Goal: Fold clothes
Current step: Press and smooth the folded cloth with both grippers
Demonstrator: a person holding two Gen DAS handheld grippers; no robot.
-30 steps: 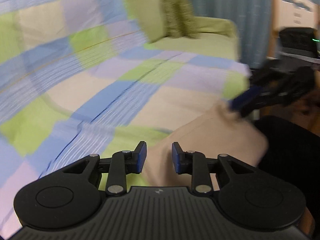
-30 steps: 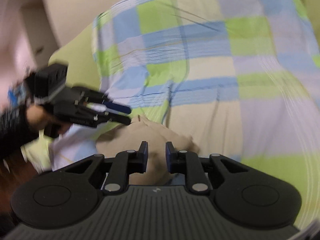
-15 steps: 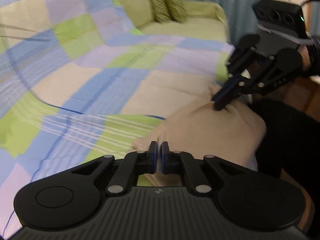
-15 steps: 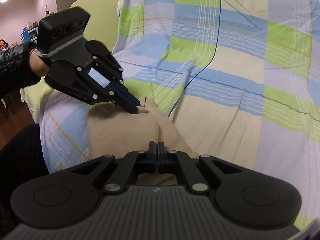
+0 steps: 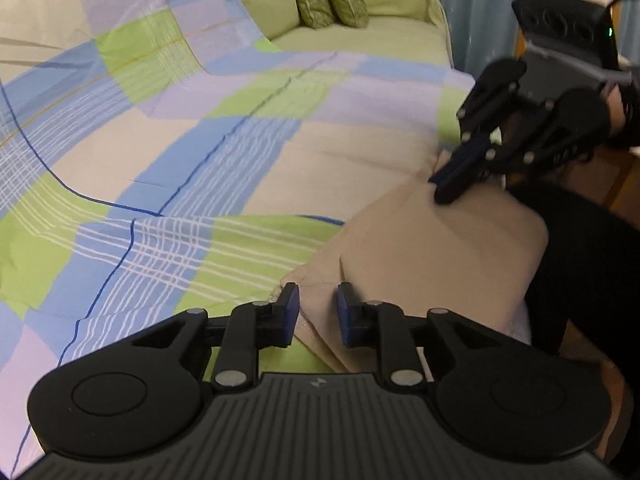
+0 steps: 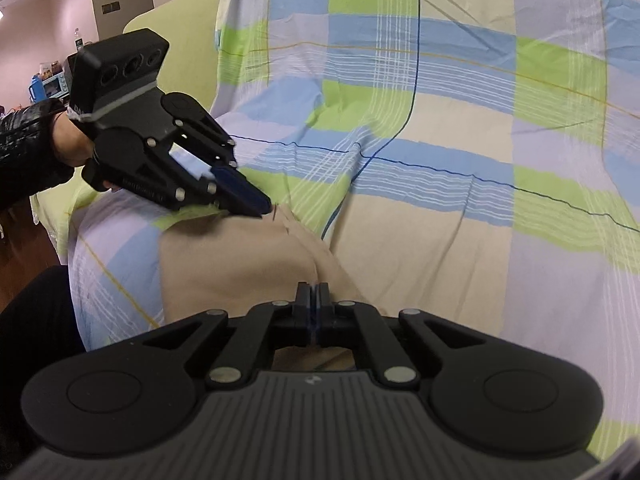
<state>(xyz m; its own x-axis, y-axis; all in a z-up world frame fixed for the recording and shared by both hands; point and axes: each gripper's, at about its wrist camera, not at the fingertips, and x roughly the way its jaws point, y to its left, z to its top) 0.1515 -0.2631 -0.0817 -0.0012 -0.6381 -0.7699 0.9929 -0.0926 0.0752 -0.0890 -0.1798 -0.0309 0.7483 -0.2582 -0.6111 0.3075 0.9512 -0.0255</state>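
Beige garment lying on checked sheet over the sofa, left tongs parted over its near edge, right tongs pinched closed on the garment's far fold

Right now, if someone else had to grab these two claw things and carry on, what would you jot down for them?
Left claw: open, its pads either side of the near corner of the beige garment, not gripping.
Right claw: shut on the garment's edge.
The garment lies in a compact fold on the checked blanket covering the sofa, by the front edge.
Done: it looks at least partly folded.
Left: probably close the left claw, finish the fold and flatten it. I can't tell how many folds remain.
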